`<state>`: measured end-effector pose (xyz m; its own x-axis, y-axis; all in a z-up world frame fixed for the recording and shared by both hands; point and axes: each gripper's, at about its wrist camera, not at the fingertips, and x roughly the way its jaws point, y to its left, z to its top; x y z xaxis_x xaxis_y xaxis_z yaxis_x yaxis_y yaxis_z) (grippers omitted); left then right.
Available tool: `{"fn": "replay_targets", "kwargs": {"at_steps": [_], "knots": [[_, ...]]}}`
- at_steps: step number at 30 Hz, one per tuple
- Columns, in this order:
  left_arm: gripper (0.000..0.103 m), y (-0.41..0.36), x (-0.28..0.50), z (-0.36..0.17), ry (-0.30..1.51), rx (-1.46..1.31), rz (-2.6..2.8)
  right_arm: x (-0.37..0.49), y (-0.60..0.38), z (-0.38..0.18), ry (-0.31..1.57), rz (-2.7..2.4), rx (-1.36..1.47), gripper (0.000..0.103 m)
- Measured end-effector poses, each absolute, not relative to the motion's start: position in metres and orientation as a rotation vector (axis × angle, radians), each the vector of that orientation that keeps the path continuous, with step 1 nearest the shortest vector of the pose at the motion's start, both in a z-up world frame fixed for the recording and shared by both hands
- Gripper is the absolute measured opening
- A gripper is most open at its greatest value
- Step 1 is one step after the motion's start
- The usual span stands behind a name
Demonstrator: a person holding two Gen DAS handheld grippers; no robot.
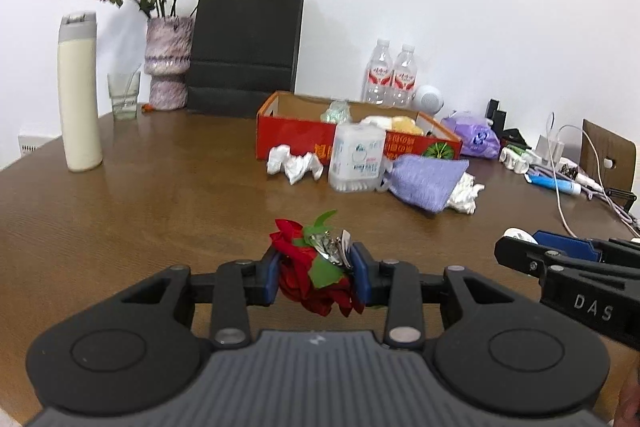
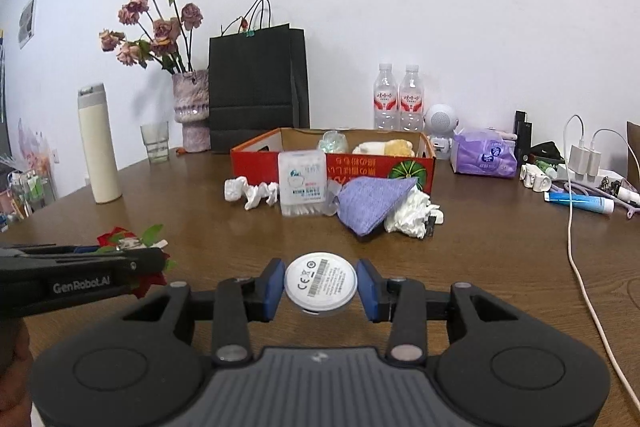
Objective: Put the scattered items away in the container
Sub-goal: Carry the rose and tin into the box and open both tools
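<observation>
My left gripper [image 1: 316, 273] is shut on a red fabric flower with green leaves and a metal clip [image 1: 312, 267], held above the brown table. It shows at the left of the right wrist view [image 2: 132, 251]. My right gripper [image 2: 320, 285] is shut on a round white disc with a label [image 2: 320, 285]. The red cardboard box [image 1: 296, 137] [image 2: 256, 159] stands ahead and holds a few items. In front of it lie crumpled tissues [image 2: 252, 193], a cotton swab box [image 2: 302, 183], a purple cloth [image 2: 372, 201] and more white tissue [image 2: 410, 217].
A cream thermos [image 1: 78, 95], glass [image 1: 124, 95], vase of dried flowers [image 1: 168, 63] and black paper bag [image 1: 244, 47] stand at the back. Two water bottles [image 2: 398, 99], a purple tissue pack [image 2: 484, 155], chargers, cables [image 2: 576, 227] and a blue tube [image 2: 580, 201] lie right.
</observation>
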<state>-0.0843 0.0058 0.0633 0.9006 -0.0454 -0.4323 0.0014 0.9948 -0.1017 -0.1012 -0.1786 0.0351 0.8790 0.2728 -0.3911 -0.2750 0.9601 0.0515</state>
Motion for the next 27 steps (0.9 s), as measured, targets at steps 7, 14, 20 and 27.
{"fn": "replay_targets", "kwargs": {"at_steps": [7,14,20,27], "knots": [[0.036,0.041,-0.006,0.13,0.382,-0.139,-0.077,-0.047,-0.196,0.094,0.326,0.34,0.035,0.038],[0.037,0.059,0.157,0.185,0.474,-0.146,-0.158,0.094,-0.205,0.169,0.38,0.369,0.022,0.038],[0.037,0.04,0.317,0.137,0.784,-0.124,-0.166,0.25,-0.172,0.153,0.641,0.373,-0.052,0.038],[0.037,0.026,0.412,0.074,0.971,-0.036,-0.037,0.361,-0.147,0.074,0.93,0.351,-0.021,0.038]]}}
